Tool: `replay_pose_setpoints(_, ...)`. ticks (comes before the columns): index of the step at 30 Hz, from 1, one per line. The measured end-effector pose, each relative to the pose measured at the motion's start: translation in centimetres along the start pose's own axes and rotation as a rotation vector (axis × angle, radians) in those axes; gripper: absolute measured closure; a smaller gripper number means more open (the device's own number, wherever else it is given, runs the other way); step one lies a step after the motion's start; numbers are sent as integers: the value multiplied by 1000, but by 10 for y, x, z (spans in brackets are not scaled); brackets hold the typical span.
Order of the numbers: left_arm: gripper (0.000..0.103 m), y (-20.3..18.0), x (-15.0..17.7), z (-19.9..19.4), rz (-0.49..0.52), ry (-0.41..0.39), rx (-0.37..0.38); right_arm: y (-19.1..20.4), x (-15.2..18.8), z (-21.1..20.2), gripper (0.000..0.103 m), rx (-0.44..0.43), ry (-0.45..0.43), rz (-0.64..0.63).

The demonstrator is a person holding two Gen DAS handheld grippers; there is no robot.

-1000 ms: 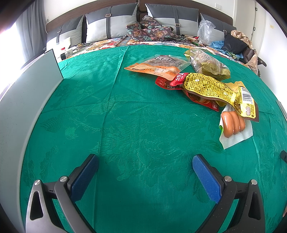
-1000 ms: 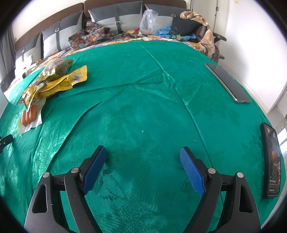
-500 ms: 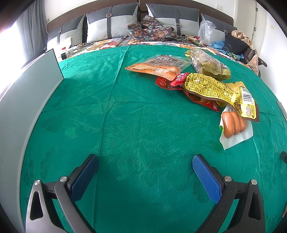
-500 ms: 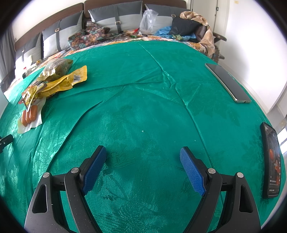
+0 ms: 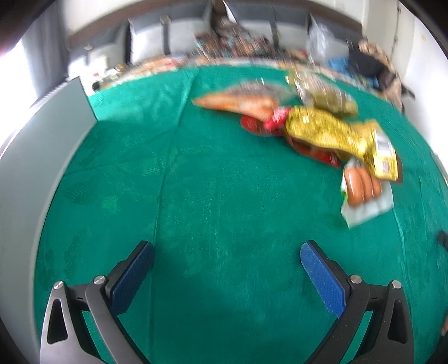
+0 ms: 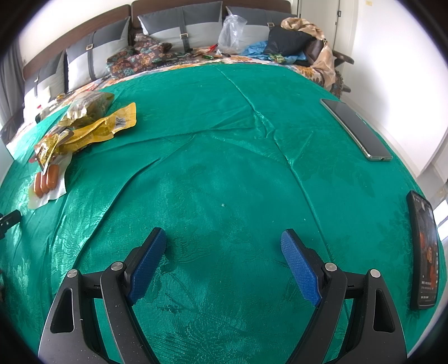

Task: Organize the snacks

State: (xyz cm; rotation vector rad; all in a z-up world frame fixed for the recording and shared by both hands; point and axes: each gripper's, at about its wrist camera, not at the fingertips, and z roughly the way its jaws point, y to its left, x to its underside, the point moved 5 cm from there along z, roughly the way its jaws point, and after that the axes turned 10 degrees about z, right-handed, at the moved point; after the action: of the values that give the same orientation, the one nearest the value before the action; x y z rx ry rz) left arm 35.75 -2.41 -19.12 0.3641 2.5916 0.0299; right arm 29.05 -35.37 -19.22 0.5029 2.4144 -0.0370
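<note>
Several snack packs lie in a pile on the green cloth (image 5: 212, 196). In the blurred left wrist view I see an orange packet (image 5: 238, 102), a red packet (image 5: 260, 123), a yellow packet (image 5: 330, 134), a clear olive bag (image 5: 327, 96) and a sausage pack (image 5: 362, 186) nearest. My left gripper (image 5: 226, 252) hangs open over bare cloth, short of the pile. The right wrist view has the same pile at far left: yellow packet (image 6: 92, 128), sausage pack (image 6: 46, 180). My right gripper (image 6: 222, 239) is open over bare cloth with nothing between its fingers.
A grey flat panel (image 5: 36, 156) stands along the cloth's left edge. Two phones lie at the right edge, one silver (image 6: 355, 130), one dark with a lit screen (image 6: 424, 246). Pillows (image 6: 179, 26), a plastic bag (image 6: 231, 33) and clothes (image 6: 296, 39) crowd the far end.
The left wrist view has gone blurred and the scene has shifted slightly down in it, so the left gripper is tilting. The right view is unchanged.
</note>
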Motion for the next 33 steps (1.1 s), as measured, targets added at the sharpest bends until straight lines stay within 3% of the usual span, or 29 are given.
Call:
replay_pose_setpoints(2, 3, 10, -13, -6, -22, 68, -28, 0, 0, 0, 17, -2, 0, 1)
replay_pose_setpoints(6, 3, 23, -84, -31, 41, -51, 68, 0, 0, 0, 17, -2, 0, 1)
replay_pose_setpoints(8, 3, 21, -124, -27, 131, -52, 85, 0, 0, 0, 17, -1, 0, 0)
replay_pose_setpoints(12, 3, 15, -181, 21, 289, 48, 61, 0, 0, 0, 17, -2, 0, 1)
replay_pose_setpoints(15, 10, 7, -201, 57, 301, 123, 146, 0, 0, -1, 17, -2, 0, 1)
replay_pose_setpoints(17, 12, -2, -208, 72, 349, 133, 172, 0, 0, -1, 17, -3, 0, 1)
replay_pose_setpoints(19, 11, -5, -216, 88, 400, 136, 114, 0, 0, -1, 16, -3, 0, 1)
replay_pose_setpoints(20, 6, -5, -219, 97, 400, 151, 100, 0, 0, -1, 16, -4, 0, 1)
replay_pose_setpoints(22, 0, 3, -222, 115, 358, 185, 92, 0, 0, -1, 16, -3, 0, 0)
replay_pose_setpoints(24, 0, 10, -227, 119, 269, 164, 143, 0, 0, -1, 16, -3, 0, 1)
replay_pose_setpoints(25, 5, 15, -225, 118, 235, 146, 156, 0, 0, -1, 16, -3, 0, 1)
replay_pose_setpoints(26, 23, 16, -222, 114, 229, 111, 142, -1, 0, -1, 16, -3, 0, 0)
replay_pose_setpoints(28, 46, 21, -211, 98, 215, 71, 117, 0, 0, -1, 16, -3, 0, 0)
replay_pose_setpoints(33, 53, 28, -143, 59, 229, 99, 22, 0, 0, -1, 16, -4, 0, 0)
